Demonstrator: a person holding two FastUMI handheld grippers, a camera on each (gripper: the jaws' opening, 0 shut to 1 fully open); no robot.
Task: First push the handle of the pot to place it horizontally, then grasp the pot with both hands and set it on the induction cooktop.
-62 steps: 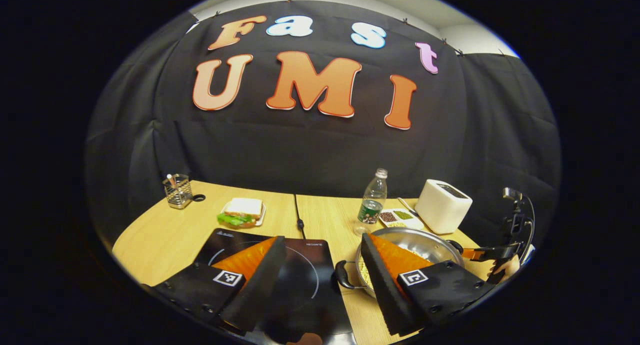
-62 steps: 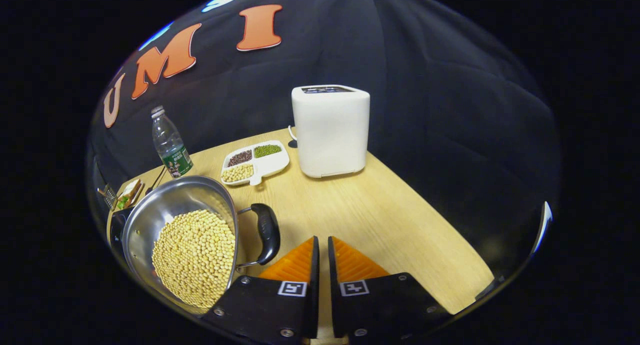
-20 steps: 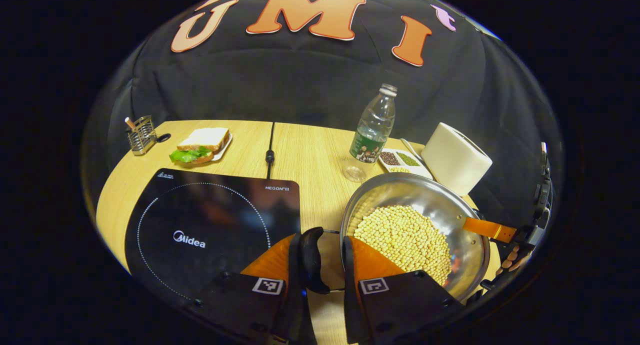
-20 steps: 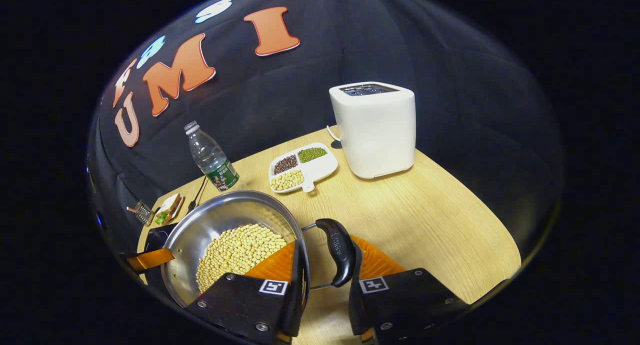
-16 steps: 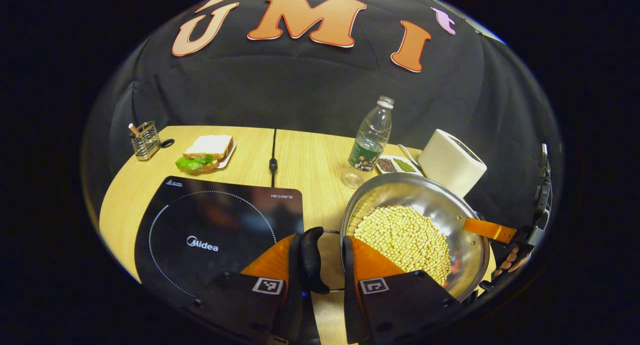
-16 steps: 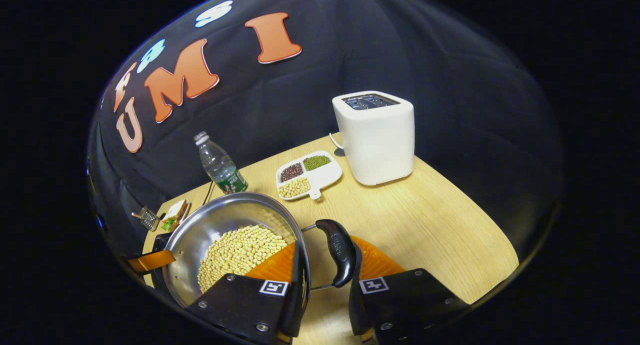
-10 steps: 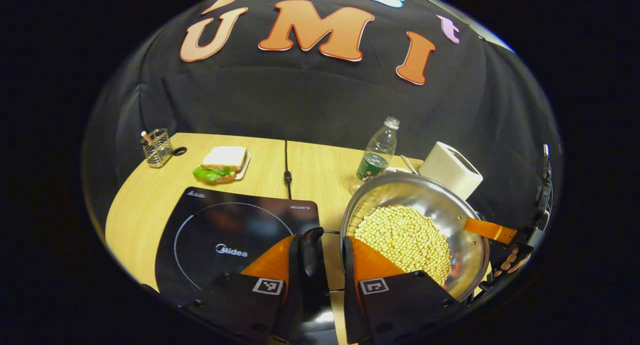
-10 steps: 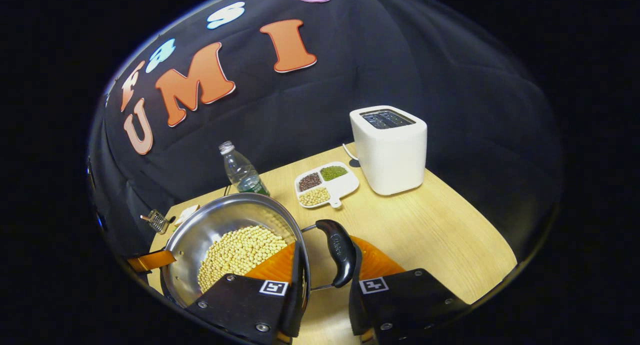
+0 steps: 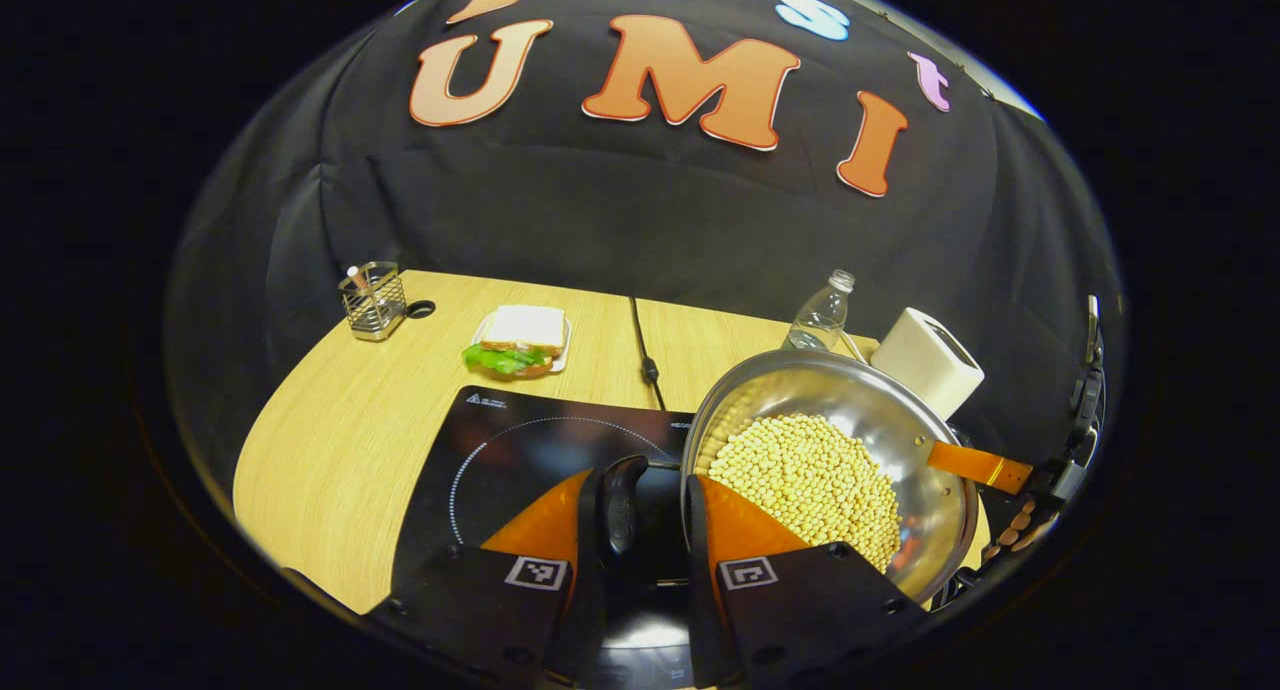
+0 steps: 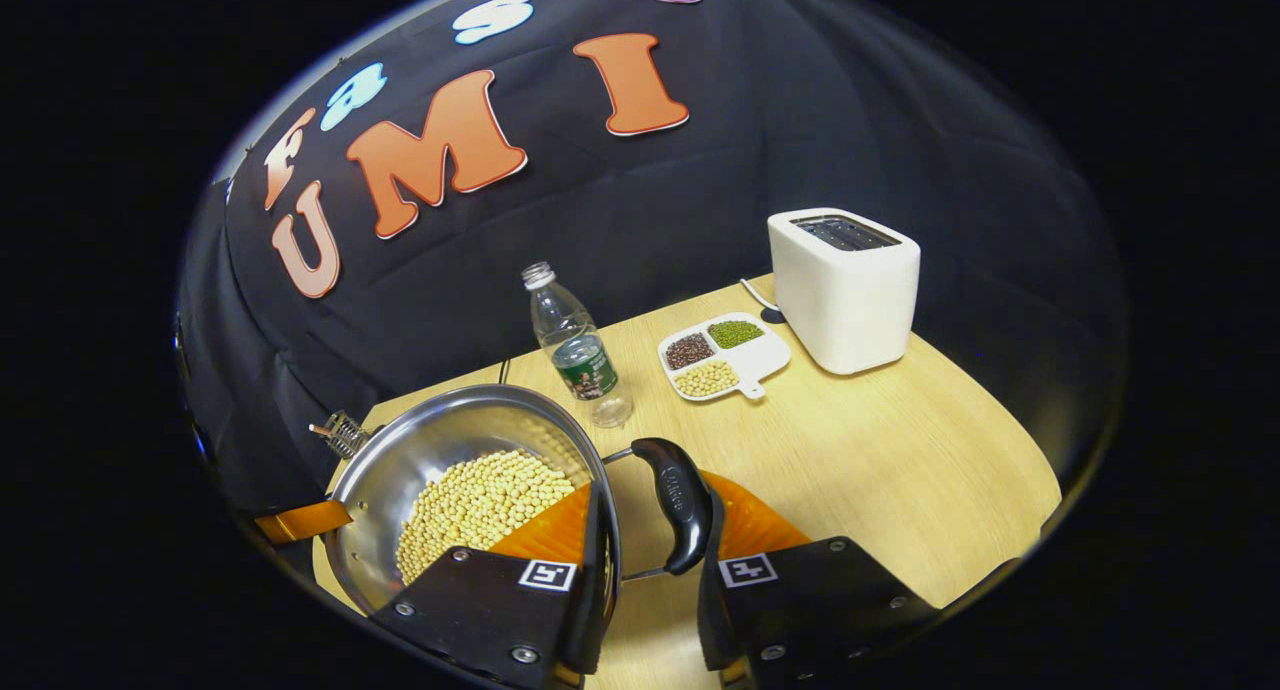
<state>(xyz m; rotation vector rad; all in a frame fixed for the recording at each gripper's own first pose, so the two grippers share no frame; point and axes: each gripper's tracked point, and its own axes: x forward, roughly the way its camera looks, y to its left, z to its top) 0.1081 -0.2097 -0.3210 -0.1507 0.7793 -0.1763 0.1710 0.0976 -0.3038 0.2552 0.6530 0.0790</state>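
A steel pot point(image 9: 900, 420) full of pale yellow beans hangs in the air, level, held by its two black side handles. In the left gripper view my left gripper point(image 9: 640, 490) is shut on the near handle point(image 9: 622, 492), above the right part of the black induction cooktop point(image 9: 520, 440). The pot's left rim overlaps the cooktop's right edge. In the right gripper view my right gripper point(image 10: 655, 510) is shut on the other handle point(image 10: 678, 505), with the pot point(image 10: 400, 460) to its left. Across the pot a finger point(image 10: 300, 520) of the left gripper shows.
On the wooden table point(image 9: 330, 440) a sandwich plate point(image 9: 518, 340), a wire holder point(image 9: 372, 300) and the cooktop's cable point(image 9: 645, 350) lie behind the cooktop. A water bottle point(image 10: 575, 345), a divided dish of beans point(image 10: 722, 355) and a white toaster point(image 10: 845, 285) stand at the back right.
Both grippers closed on the pot's handles, then lifted it. Over the last second the pot has travelled left, from beside the cooktop to over its right edge.
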